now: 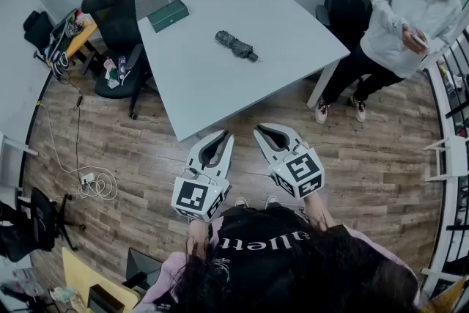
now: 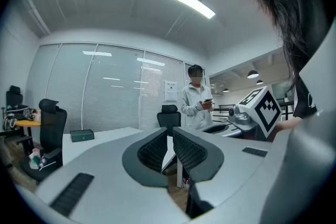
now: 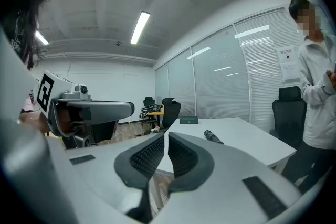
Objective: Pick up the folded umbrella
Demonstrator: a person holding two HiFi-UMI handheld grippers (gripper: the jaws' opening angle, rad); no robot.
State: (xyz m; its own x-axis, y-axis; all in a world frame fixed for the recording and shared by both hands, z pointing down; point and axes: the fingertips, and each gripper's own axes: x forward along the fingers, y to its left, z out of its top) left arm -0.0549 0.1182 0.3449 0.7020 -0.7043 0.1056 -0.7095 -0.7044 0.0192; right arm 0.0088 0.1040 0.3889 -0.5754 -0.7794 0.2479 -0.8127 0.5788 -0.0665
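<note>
Umbrella [image 1: 236, 45] lies unobstructed on table [image 1: 190, 91]; hair [image 1: 293, 282] partly hides wearer's forearms.

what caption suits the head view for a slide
Left tongs and right tongs, both shut, face a white table bearing a folded umbrella and green box.

the folded umbrella [image 1: 236, 45] is a short, dark grey to black bundle, collapsed, its canopy gathered round the shaft in rumpled folds. it lies flat on the white table [image 1: 293, 26], on the bare top near the middle, well apart from the green box [image 1: 168, 15] at the far left corner. in the head view it slants from upper left to lower right, with a narrower dark end, probably the handle, at the lower right.
</note>
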